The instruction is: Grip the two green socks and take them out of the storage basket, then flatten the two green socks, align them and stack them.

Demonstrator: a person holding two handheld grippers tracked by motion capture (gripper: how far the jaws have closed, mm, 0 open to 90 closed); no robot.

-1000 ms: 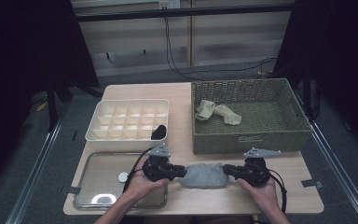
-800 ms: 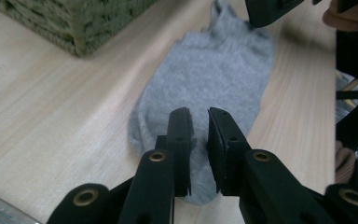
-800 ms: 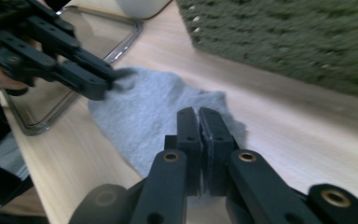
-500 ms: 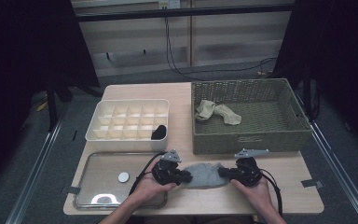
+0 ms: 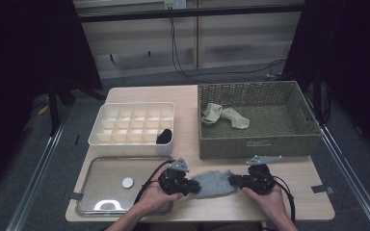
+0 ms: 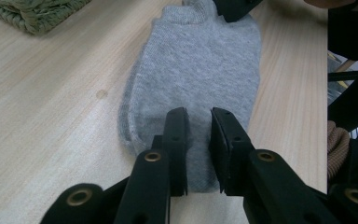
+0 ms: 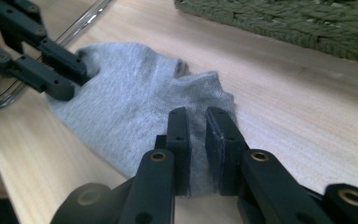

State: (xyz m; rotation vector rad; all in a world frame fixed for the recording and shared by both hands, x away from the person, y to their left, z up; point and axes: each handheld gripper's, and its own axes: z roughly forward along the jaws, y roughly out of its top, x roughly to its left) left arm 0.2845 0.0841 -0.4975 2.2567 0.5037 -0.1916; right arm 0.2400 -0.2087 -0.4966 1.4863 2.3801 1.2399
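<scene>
between the left gripper (image 5: 191, 185) and right gripper (image 5: 232, 180) lies the grey sock (image 5: 213, 183), each end pinched in narrowed jaws; keep both grips level, fold gently.

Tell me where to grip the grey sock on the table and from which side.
Grip the grey sock at its two short ends, coming in low along the table from left and right. It lies flat and limp, so the left tongs and right tongs probably need those edges.

Wooden table (image 5: 183, 103); grey sock (image 5: 214, 183), wicker basket (image 5: 260, 144), divided organiser (image 5: 107, 139), clear tray (image 5: 101, 166)
</scene>
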